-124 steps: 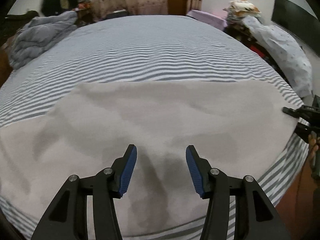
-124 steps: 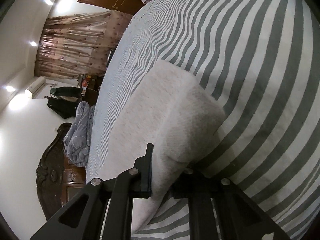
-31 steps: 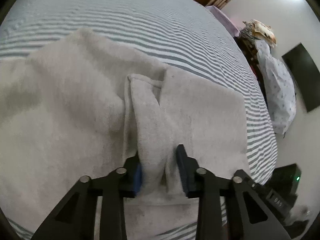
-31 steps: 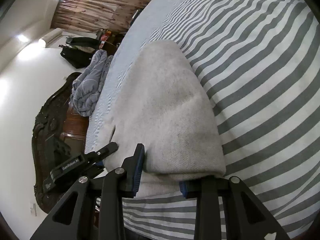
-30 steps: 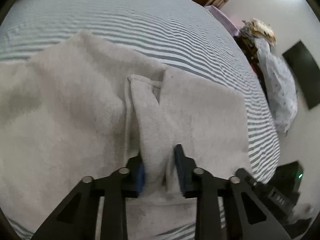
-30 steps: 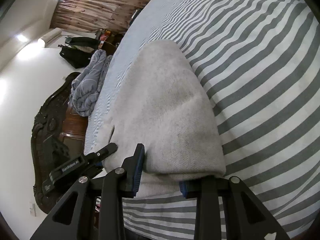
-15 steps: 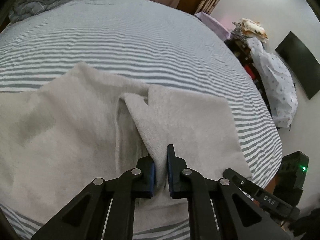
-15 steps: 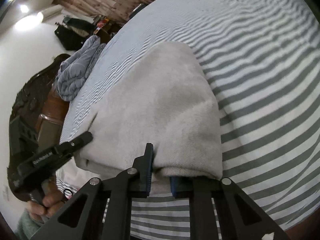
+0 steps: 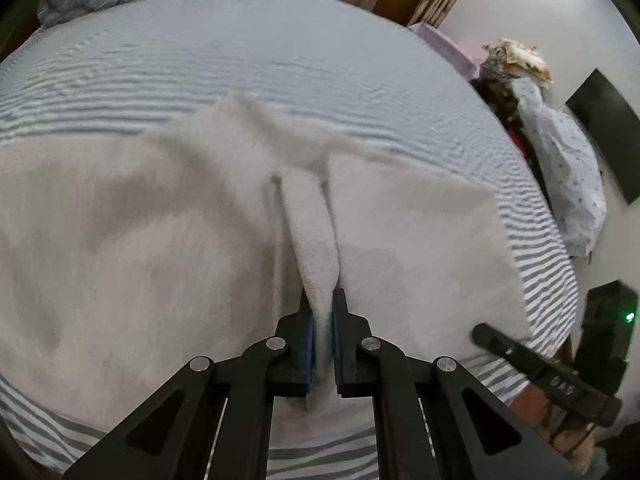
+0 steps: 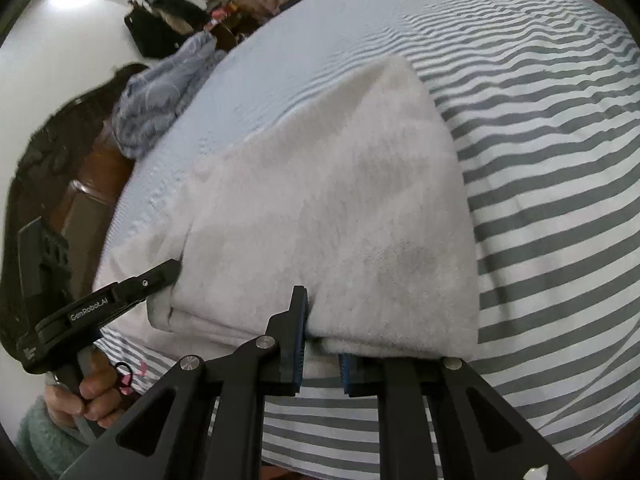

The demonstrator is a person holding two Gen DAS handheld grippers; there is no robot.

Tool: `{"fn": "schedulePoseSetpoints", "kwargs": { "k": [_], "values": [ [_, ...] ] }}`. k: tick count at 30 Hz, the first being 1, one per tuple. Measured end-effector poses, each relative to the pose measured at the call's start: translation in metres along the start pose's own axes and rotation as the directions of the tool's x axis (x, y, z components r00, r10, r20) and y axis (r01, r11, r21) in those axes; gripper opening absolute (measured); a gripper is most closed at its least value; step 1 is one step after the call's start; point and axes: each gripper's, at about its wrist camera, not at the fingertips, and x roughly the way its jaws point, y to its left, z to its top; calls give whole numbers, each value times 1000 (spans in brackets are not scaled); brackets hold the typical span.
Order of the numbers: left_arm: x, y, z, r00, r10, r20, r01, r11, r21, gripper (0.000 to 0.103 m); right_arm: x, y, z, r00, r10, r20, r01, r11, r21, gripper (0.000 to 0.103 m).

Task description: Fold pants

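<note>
The pale grey fleece pants (image 9: 120, 240) lie across the striped bed, folded lengthwise. My left gripper (image 9: 321, 312) is shut on a pinched ridge of the pants' near edge, and the ridge runs away from the jaws. In the right wrist view the pants (image 10: 340, 208) show as a thick folded end. My right gripper (image 10: 322, 354) is shut on the near edge of that end. The left gripper (image 10: 160, 276) shows there at the left, biting the same edge. The right gripper (image 9: 520, 356) shows at the lower right of the left wrist view.
The striped bed sheet (image 9: 240, 60) stretches far beyond the pants. A grey-blue quilt (image 10: 160, 96) is bunched at the headboard end. A dark wooden headboard (image 10: 60, 152) stands behind it. Piled clothes and a spotted cloth (image 9: 560, 152) sit beside the bed.
Both grippers have closed on the pants' near edge. They have lifted it slightly, and the fabric now rises into a ridge between the left jaws.
</note>
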Motion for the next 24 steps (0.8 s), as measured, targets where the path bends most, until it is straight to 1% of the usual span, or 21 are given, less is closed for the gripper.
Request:
{"fn": "schedulePoseSetpoints", "kwargs": {
  "k": [4,8,11,14,16,18,19,21,24],
  "values": [
    [7,-4,-7,1000,28,6,-29,998,49,8,7,4,-1,999,-37,-19,36,999,-14,13],
    [10,-2,-7,1000,18,3,-18,999,34,8,10,11,0,996,-79,-28,78,996,-40,12],
    [11,0,-10,1000,13,2,-13,1000,27,8,11,13,0,995,-94,-29,93,995,-44,11],
    [12,0,-12,1000,16,4,-16,999,34,8,9,14,1,996,-82,-34,81,996,-20,15],
    [12,-1,-13,1000,15,5,-16,999,40,8,5,15,1,996,-79,-43,78,997,-17,20],
    [12,0,-12,1000,15,6,-15,999,46,8,-1,16,0,996,-74,-47,73,997,-19,28],
    [11,0,-12,1000,13,6,-13,999,47,9,-5,18,-1,996,-81,-49,79,996,-27,29],
    [11,1,-12,1000,11,2,-11,999,48,9,-13,21,-3,993,-99,-61,96,994,-51,35],
    [3,-1,-11,1000,10,19,-11,998,70,10,-29,24,-7,991,-115,-72,109,990,-87,36]
  ]
}}
